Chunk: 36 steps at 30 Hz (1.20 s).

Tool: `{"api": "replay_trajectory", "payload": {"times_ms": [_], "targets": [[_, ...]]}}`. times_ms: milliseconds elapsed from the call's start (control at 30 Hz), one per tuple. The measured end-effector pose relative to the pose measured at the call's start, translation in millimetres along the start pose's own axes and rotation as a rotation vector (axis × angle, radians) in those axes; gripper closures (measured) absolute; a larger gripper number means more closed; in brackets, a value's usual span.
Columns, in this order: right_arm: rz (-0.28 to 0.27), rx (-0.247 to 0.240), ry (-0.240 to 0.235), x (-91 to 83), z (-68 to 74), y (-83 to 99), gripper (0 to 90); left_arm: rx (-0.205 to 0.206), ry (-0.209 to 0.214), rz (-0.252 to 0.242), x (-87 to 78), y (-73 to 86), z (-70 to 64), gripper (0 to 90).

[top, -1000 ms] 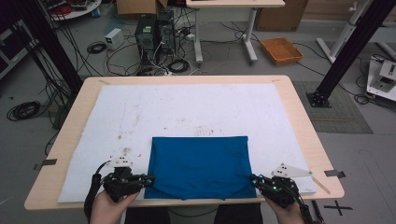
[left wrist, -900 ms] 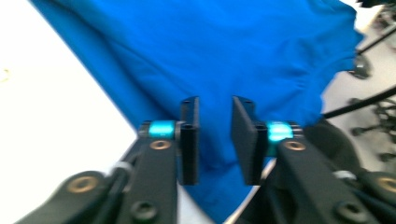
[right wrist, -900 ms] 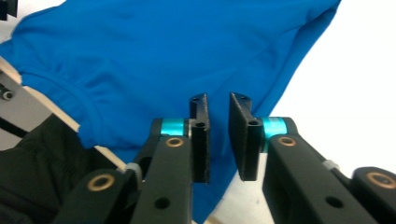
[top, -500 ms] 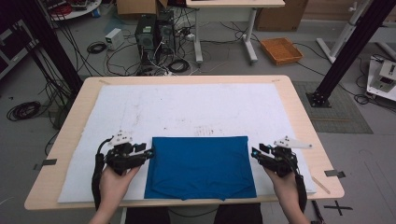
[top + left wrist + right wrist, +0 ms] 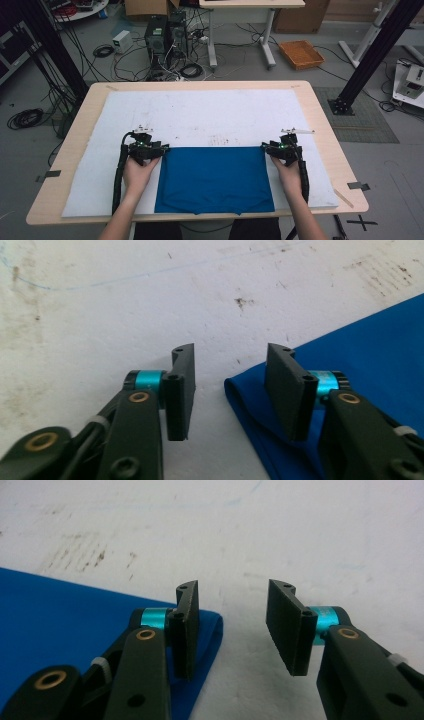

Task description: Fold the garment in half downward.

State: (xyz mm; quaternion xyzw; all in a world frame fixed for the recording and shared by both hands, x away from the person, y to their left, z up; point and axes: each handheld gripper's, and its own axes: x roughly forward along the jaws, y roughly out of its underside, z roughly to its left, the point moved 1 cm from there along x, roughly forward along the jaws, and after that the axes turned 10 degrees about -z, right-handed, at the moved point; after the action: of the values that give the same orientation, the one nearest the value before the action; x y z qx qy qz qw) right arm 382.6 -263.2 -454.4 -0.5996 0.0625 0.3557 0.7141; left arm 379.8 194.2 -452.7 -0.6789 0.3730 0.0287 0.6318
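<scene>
Blue folded cloth (image 5: 214,179) flat at near-middle of white mat (image 5: 200,117). Left gripper (image 5: 230,390) and right gripper (image 5: 231,630) both gaping over far corners. Risk: jaws snag top layer only, fold slips.

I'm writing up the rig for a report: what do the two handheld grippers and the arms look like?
Each handheld black gripper, left and right, has two flat rectangular black jaws, turquoise metal collars, brass-coloured pivot rivets and white cable ties. A thick black ribbed cable trails along each forearm. The forearms are bare, with no sleeves showing.
</scene>
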Motion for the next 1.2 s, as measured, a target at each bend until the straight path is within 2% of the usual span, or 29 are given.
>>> {"api": "replay_trajectory", "payload": {"times_ms": [67, 133, 167, 200, 233, 267, 300, 400, 533, 733, 933, 1200], "targets": [[0.003, -0.036, 0.006, 1.8, 1.0, 1.2, 65.3, 0.018, 0.003, 0.010, -0.8, 0.8, -2.5, 65.3], [0.014, -0.052, -0.017, 2.5, 3.3, 1.8, 74.9, 0.043, -0.003, 0.012, -0.9, 1.8, -6.5, 70.5], [0.014, -0.072, -0.015, 2.7, 5.0, 2.3, 80.2, 0.051, 0.004, 0.015, -0.8, 2.3, -7.6, 74.4], [0.017, -0.095, -0.028, 3.2, 6.8, 2.8, 83.4, 0.056, 0.001, 0.012, -0.7, 2.9, -8.4, 76.7], [0.023, -0.116, -0.022, 3.6, 9.0, 3.5, 85.1, 0.051, 0.008, 0.008, -0.7, 3.1, -8.2, 77.9], [0.019, -0.132, -0.016, 3.4, 10.3, 3.6, 86.6, 0.045, 0.028, 0.013, -1.0, 3.1, -7.0, 81.9], [0.015, -0.136, -0.020, 3.2, 10.3, 3.3, 87.1, 0.036, 0.026, 0.009, -0.6, 3.1, -7.2, 84.7], [0.004, -0.148, -0.024, 3.8, 7.3, 0.9, 87.5, 0.055, 0.019, 0.000, 1.0, 2.1, -7.5, 86.1], [0.001, -0.165, -0.031, 9.1, 2.3, -6.8, 87.7, 0.032, 0.016, -0.015, 5.0, 0.1, -3.5, 86.2], [-0.011, -0.179, -0.033, 16.3, -0.4, -18.0, 87.6, 0.029, 0.009, -0.019, 9.1, -3.0, 0.1, 86.2], [-0.008, -0.186, -0.018, 23.7, -3.6, -21.1, 87.6, 0.045, 0.000, -0.018, 15.1, -9.1, 1.5, 86.1], [-0.016, -0.203, 0.001, 31.8, -4.0, -29.3, 87.6, 0.043, -0.014, -0.023, 24.0, -16.6, 4.7, 86.1]]}}
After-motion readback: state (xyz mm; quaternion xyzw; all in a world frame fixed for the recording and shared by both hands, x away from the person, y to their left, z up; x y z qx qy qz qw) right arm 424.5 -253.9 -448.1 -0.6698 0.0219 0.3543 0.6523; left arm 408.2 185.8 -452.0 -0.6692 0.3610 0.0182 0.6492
